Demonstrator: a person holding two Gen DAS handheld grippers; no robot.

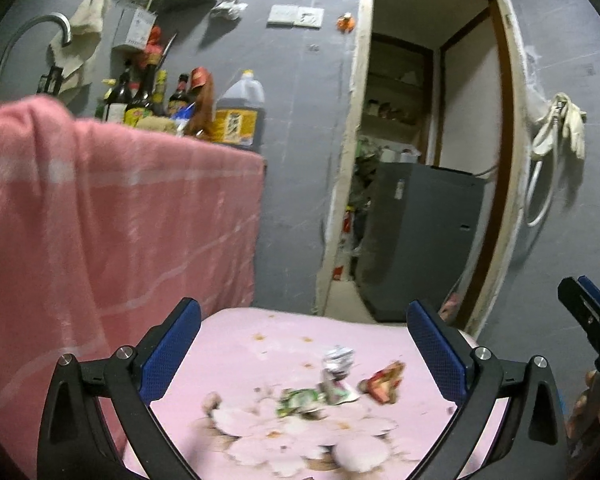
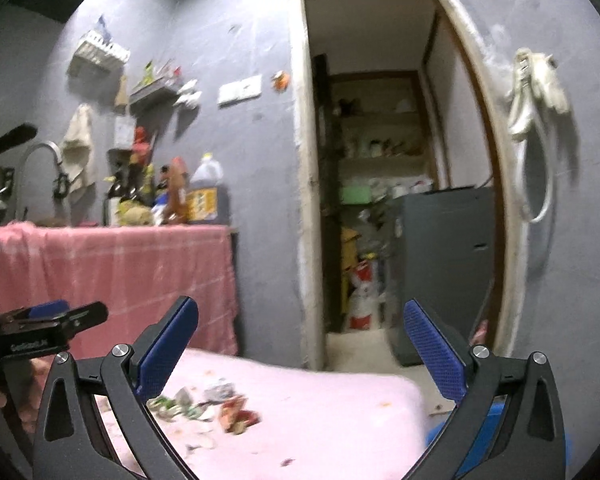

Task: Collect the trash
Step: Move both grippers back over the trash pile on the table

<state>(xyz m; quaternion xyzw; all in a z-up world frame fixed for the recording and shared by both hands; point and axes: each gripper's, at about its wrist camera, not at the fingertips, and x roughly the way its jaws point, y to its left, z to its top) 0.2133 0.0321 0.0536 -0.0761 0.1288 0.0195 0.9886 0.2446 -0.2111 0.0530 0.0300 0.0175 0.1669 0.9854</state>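
Both the left gripper (image 1: 304, 344) and right gripper (image 2: 300, 344) hang with jaws wide and empty over the pink surface (image 1: 260, 332), so best drop onto one crumpled wrapper (image 1: 382, 382) from the scrap pile (image 2: 204, 404).

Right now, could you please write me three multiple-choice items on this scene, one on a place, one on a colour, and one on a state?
1. Where do the crumpled wrappers lie?
A. on the pink flowered surface
B. on the counter among the bottles
C. on the floor in the doorway

2. What colour is the cloth hanging down from the counter?
A. green
B. pink
C. white

3. How do the jaws of the left hand-held gripper stand?
A. shut on a wrapper
B. shut on nothing
C. open, holding nothing

Answers:
1 A, they sit on the pink flowered surface.
2 B, it drapes pink below the bottles.
3 C, its blue pads stand wide apart above the wrappers.
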